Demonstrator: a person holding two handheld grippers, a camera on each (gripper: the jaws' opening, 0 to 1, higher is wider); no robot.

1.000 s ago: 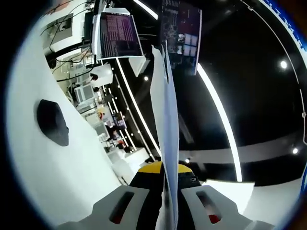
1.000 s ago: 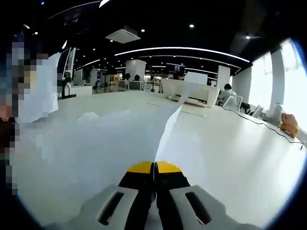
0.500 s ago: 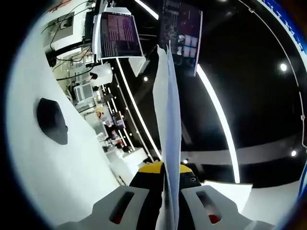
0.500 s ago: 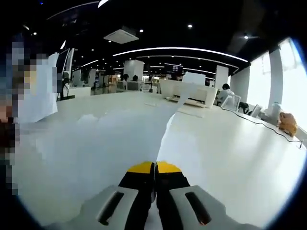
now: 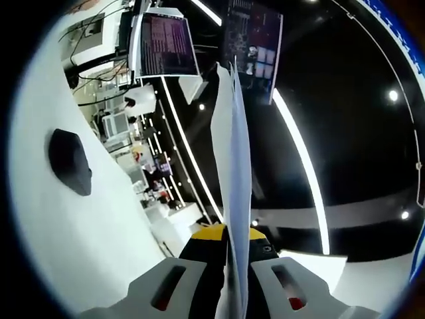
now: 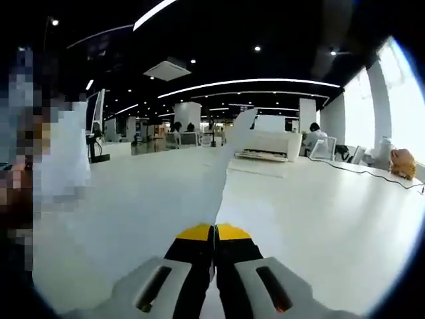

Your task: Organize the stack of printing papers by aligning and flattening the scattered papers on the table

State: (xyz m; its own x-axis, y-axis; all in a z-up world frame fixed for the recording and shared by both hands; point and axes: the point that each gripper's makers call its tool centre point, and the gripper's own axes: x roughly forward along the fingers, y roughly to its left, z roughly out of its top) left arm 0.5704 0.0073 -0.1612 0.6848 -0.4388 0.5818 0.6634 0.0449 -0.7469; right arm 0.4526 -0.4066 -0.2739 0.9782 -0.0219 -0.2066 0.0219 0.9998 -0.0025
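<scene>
left tongs (image 5: 234, 247): I have the jaws pinched together on the papers (image 5: 232, 159), low centre of the left gripper view.
right tongs (image 6: 214, 232): jaws closed tight on the same sort of sheet edge, papers (image 6: 222, 174) running up from the tips at bottom centre of the right gripper view.
papers, place: lifted, not lying flat; in the left gripper view they stand edge-on as a thin vertical blade up the middle of the frame; in the right gripper view a narrow strip rises toward upper centre.
handling, my guess: light, floppy, thin; sheets slide on each other easily, and crease or tear if I yank. Stack looks held as a few sheets, count unclear.
where to hold: by the edge, as now, one tongs on each side, firm pinch near the margin; too near a corner and it likely droops.
surface (image 6: 312, 219): white, wide, under the right tongs across the lower frame.
dark object (image 5: 68, 161): oval, on white at left of the left gripper view; can't identify.
monitor (image 5: 166, 46): upper left, lit text.
risk: sheets fanning out if grip loosens.
</scene>
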